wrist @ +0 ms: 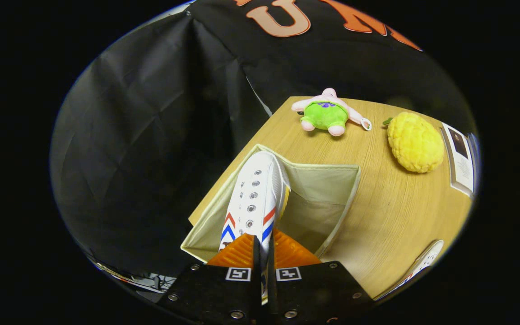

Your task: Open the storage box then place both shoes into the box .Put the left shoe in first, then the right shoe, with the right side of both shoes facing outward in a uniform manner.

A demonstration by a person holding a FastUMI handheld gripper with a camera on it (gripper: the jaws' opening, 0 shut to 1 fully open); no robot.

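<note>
Jaws of the gripper (pixel 263 253) pinch the white canvas shoe (pixel 255 198) by its heel collar, toe hanging over the open storage box (pixel 327 189). Light, floppy upper; it'll probably swing.

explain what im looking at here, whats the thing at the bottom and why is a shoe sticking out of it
This is the view from a camera riding on a hand-held gripper, looking forward along its two fingers. A person carries the tool; no robot arm is involved. The fingers are pressed together on the heel end of a white canvas sneaker with red and blue stripes, holding it over an open beige fabric storage box. The box sits on a light wooden table. Beyond the box lie a pink and green plush toy and a bumpy yellow plush fruit. Black cloth forms the booth's wall behind.
</note>
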